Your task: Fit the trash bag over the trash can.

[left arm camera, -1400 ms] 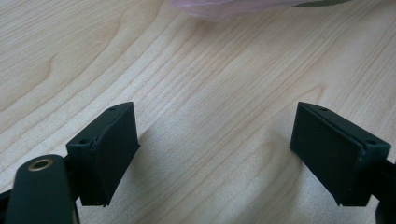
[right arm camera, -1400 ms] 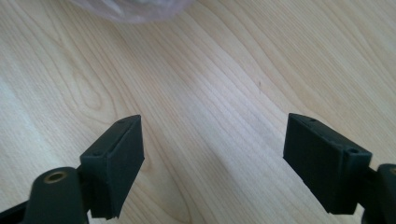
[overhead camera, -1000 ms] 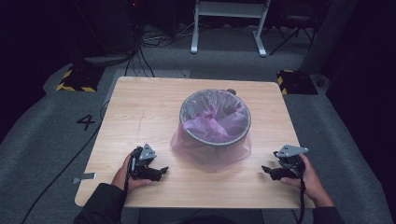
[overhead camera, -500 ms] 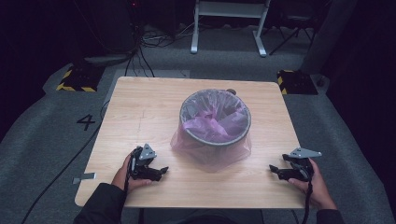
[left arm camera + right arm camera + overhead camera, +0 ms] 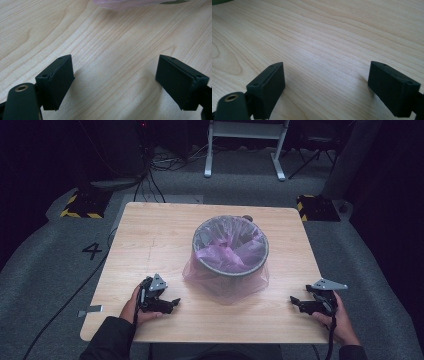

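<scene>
A grey round bin (image 5: pixel 231 245) lined with a pink plastic bag (image 5: pixel 227 280) stands in the middle of the wooden table (image 5: pixel 150 240). My left gripper (image 5: pixel 174 302) rests near the front left of the table, jaws open and pointing right toward the bag, nothing between them; the bag's edge (image 5: pixel 130 3) shows at the top of the left gripper view. My right gripper (image 5: pixel 293 302) sits at the front right edge, pointing left. Its jaws have just been opening and stand wide over bare wood (image 5: pixel 324 50), holding nothing.
Grey carpet surrounds the table, with a painted "4" (image 5: pixel 92 251) at the left. Cables (image 5: pixel 150 175) and a white stand's legs (image 5: pixel 245 150) lie beyond the far edge. Yellow-black striped blocks (image 5: pixel 80 206) sit at both far corners.
The right hand has slid outward to the right and slightly down toward the table's front right edge. The left hand has stayed where it was.
</scene>
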`<state>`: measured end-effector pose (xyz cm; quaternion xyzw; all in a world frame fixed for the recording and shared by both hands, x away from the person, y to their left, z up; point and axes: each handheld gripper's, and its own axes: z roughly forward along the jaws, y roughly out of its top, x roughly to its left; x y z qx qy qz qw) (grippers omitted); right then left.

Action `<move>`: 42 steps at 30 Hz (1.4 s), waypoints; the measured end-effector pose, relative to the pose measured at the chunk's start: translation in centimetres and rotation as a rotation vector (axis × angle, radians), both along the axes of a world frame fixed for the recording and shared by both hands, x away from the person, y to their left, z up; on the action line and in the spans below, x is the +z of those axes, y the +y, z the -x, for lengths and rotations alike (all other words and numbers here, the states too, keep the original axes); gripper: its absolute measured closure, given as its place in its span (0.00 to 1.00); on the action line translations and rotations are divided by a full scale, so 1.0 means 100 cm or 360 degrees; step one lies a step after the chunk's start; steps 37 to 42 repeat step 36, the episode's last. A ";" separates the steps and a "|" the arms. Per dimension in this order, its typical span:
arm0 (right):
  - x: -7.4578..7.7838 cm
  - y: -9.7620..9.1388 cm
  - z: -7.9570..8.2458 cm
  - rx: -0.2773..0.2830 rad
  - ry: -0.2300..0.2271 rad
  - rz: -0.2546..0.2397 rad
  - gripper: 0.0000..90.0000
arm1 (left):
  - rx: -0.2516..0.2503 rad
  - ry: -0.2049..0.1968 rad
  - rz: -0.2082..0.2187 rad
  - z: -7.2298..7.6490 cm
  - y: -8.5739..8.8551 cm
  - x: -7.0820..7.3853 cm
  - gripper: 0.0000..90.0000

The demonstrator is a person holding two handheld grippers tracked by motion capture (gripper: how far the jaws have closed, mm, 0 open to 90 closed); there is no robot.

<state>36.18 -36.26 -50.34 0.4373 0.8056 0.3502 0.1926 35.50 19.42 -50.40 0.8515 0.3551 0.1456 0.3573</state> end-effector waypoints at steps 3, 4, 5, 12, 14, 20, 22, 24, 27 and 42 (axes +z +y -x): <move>0.000 0.001 0.000 -0.0015 -0.0001 0.0001 0.16 | -0.0003 0.0002 -0.0003 0.000 0.000 0.000 0.16; 0.000 0.001 0.000 -0.0020 -0.0001 0.0001 0.16 | -0.0003 0.0002 -0.0002 0.000 0.000 0.000 0.16; 0.000 0.001 0.000 -0.0025 0.0000 0.0001 0.16 | -0.0007 0.0002 -0.0003 0.000 0.000 0.000 0.16; 0.000 0.002 -0.001 -0.0063 0.0010 0.0008 0.11 | -0.0018 0.0000 -0.0002 -0.002 0.000 0.000 0.16; 0.000 0.002 -0.001 -0.0067 0.0012 0.0010 0.11 | -0.0018 0.0002 -0.0002 -0.002 0.000 0.000 0.16; -0.001 0.002 -0.001 -0.0083 0.0015 0.0015 0.09 | -0.0017 -0.0001 -0.0007 -0.002 -0.001 0.000 0.16; -0.001 0.002 -0.001 -0.0084 0.0015 0.0016 0.09 | -0.0017 -0.0003 -0.0008 -0.002 -0.001 0.000 0.16; -0.001 0.002 -0.002 -0.0088 0.0017 0.0018 0.08 | -0.0016 -0.0003 -0.0005 -0.002 -0.001 0.000 0.16; -0.001 0.002 -0.002 -0.0091 0.0019 0.0018 0.07 | -0.0015 -0.0005 -0.0006 -0.002 -0.001 0.000 0.16; -0.001 0.002 -0.002 -0.0096 0.0023 0.0018 0.07 | -0.0010 -0.0003 0.0001 -0.003 -0.001 0.000 0.16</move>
